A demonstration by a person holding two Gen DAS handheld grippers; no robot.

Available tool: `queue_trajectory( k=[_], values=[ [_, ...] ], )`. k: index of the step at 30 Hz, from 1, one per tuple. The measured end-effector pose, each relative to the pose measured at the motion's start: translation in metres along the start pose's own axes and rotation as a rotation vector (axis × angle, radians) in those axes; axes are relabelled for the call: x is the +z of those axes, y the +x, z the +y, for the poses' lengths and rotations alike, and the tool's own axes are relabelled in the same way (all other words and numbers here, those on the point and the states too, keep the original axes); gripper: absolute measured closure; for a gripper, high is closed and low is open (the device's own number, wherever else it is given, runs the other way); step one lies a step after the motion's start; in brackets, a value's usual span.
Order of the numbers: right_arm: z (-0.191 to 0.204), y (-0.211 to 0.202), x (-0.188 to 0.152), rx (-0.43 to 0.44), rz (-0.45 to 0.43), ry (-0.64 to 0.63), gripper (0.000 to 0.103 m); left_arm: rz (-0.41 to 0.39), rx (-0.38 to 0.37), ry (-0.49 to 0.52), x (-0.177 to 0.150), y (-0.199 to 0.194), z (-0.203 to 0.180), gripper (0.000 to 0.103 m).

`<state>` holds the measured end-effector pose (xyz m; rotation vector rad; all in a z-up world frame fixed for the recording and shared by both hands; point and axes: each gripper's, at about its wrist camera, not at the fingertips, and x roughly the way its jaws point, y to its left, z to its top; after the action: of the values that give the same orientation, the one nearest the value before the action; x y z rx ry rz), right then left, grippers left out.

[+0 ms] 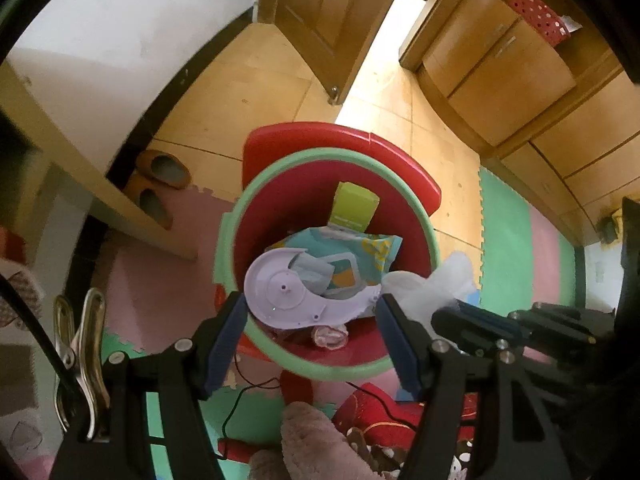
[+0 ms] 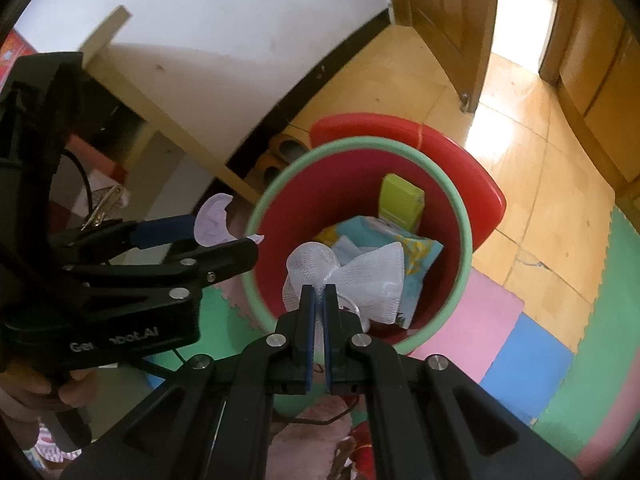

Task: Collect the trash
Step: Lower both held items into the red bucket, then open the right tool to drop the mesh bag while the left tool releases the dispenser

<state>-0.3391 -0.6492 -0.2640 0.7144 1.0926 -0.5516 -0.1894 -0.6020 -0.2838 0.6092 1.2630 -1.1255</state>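
Note:
A red trash bin with a green rim stands on the floor, holding a green box and a teal patterned packet. My left gripper is shut on a lilac plastic piece, held over the bin's near rim. My right gripper is shut on a white foam net, held over the bin's opening.
A red lid stands behind the bin. Slippers lie by the wall under a wooden shelf. Coloured foam mats cover the floor. Wooden cabinets and a door stand at the back. A black cable lies near.

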Motion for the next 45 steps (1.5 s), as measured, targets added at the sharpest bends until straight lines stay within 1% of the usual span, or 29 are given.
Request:
queue_trajectory(
  k=[4,8,12,16,18,20,22,23,30,34,45],
  values=[
    [-0.01,0.013,0.0,-0.023,0.015,0.003,0.098,0.023,-0.009,0.015,0.006,0.018,-0.002,0.033],
    [-0.016,0.022,-0.001,-0.027,0.031,0.01,0.098,0.045,-0.026,0.021,0.01,0.027,-0.003,0.033],
    [-0.021,0.023,-0.001,-0.025,0.033,0.027,0.086,0.062,-0.041,0.034,0.013,0.03,-0.006,0.032],
    [-0.025,0.021,0.0,-0.04,0.029,0.027,0.079,0.063,-0.039,0.033,0.015,0.031,-0.008,0.032],
    [-0.024,0.02,0.0,-0.041,0.027,0.028,0.077,0.062,-0.039,0.03,0.014,0.03,-0.008,0.031],
    [-0.024,0.019,-0.001,-0.04,0.025,0.029,0.077,0.058,-0.039,0.036,0.014,0.029,-0.01,0.029],
    [-0.025,0.018,-0.001,-0.042,0.022,0.03,0.077,0.052,-0.03,0.039,0.013,0.029,-0.01,0.023],
    [-0.025,0.017,-0.001,-0.043,0.022,0.032,0.077,0.052,-0.03,0.038,0.013,0.028,-0.01,0.023],
    [-0.023,0.014,-0.002,-0.042,0.016,0.032,0.077,0.052,-0.027,0.033,0.013,0.025,-0.01,0.023],
    [-0.021,0.008,-0.002,-0.043,0.004,0.03,0.076,0.043,-0.026,0.014,0.012,0.017,-0.008,0.023],
    [-0.002,-0.022,-0.003,-0.064,-0.034,0.008,0.076,-0.007,-0.037,-0.048,0.002,-0.026,0.003,0.023]
  ],
)
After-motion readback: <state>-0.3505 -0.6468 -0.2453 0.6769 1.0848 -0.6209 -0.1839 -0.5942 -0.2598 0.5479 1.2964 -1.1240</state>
